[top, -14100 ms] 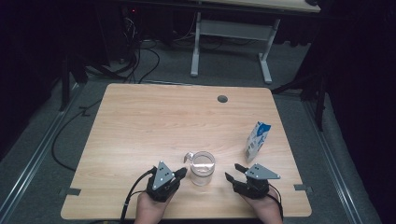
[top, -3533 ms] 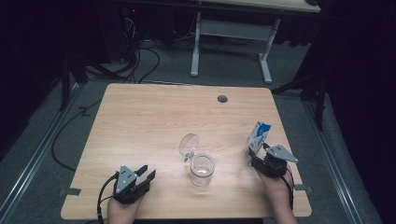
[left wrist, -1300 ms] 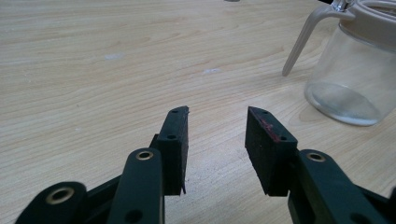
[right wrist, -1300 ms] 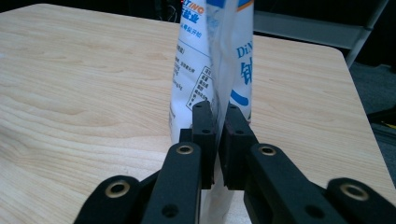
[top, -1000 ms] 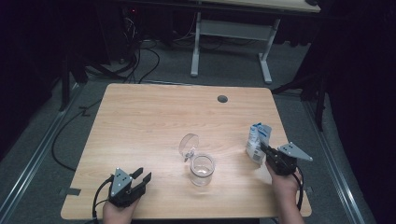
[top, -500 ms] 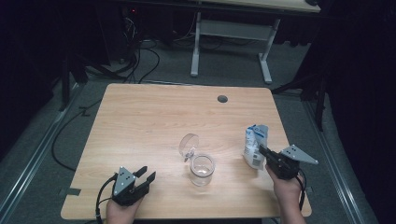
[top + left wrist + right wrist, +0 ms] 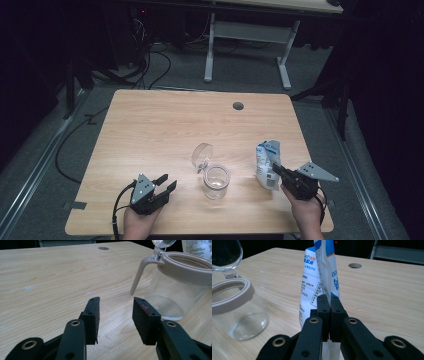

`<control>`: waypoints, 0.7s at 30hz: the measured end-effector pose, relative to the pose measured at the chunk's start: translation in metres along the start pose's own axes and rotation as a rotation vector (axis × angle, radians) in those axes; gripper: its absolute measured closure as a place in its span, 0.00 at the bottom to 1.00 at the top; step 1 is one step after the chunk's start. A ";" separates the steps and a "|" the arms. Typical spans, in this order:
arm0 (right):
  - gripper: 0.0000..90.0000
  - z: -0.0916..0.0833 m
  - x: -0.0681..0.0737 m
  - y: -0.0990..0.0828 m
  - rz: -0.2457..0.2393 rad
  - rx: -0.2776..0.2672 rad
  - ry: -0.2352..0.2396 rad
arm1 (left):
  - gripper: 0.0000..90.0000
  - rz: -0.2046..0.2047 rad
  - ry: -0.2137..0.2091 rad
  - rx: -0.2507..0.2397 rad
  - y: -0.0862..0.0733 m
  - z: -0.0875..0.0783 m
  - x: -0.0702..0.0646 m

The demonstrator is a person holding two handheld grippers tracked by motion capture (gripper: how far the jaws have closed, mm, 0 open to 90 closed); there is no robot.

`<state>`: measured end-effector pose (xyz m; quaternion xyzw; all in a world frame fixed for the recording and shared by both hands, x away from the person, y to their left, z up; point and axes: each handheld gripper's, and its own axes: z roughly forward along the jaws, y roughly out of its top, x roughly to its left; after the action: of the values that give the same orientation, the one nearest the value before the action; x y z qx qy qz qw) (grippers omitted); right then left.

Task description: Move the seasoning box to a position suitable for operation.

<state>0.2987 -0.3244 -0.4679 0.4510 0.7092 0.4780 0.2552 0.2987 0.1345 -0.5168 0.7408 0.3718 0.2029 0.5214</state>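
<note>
Shifted toward the jar (image 7: 216,182), the upright pouch (image 7: 266,164) stays pinched by right fingers (image 7: 325,308).

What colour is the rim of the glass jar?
Beige, a pale tan; the jar's rim shows best in the left gripper view.

Overhead light falling on bench (image 7: 165,125), wood glowing evenly; room around it sinking into near black. High view looking soft, slightly grainy. Short soft shadows lying under glass jar (image 7: 216,181). Faint glare glinting on jar wall in left gripper view. Nearest black fingers (image 7: 323,307) blurring slightly, far background going dark.
</note>
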 end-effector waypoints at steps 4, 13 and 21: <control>0.99 0.006 0.000 0.003 0.029 0.018 0.018 | 0.64 -0.023 0.005 -0.005 -0.001 -0.002 0.007; 0.99 0.003 0.003 0.035 0.023 0.053 0.013 | 0.64 -0.080 -0.018 0.009 0.002 0.000 0.018; 0.99 0.007 0.007 0.041 -0.005 0.092 0.005 | 0.64 0.033 -0.036 0.073 0.020 0.001 0.011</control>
<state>0.3170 -0.3096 -0.4329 0.4593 0.7322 0.4454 0.2336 0.3134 0.1386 -0.4994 0.7688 0.3574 0.1842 0.4972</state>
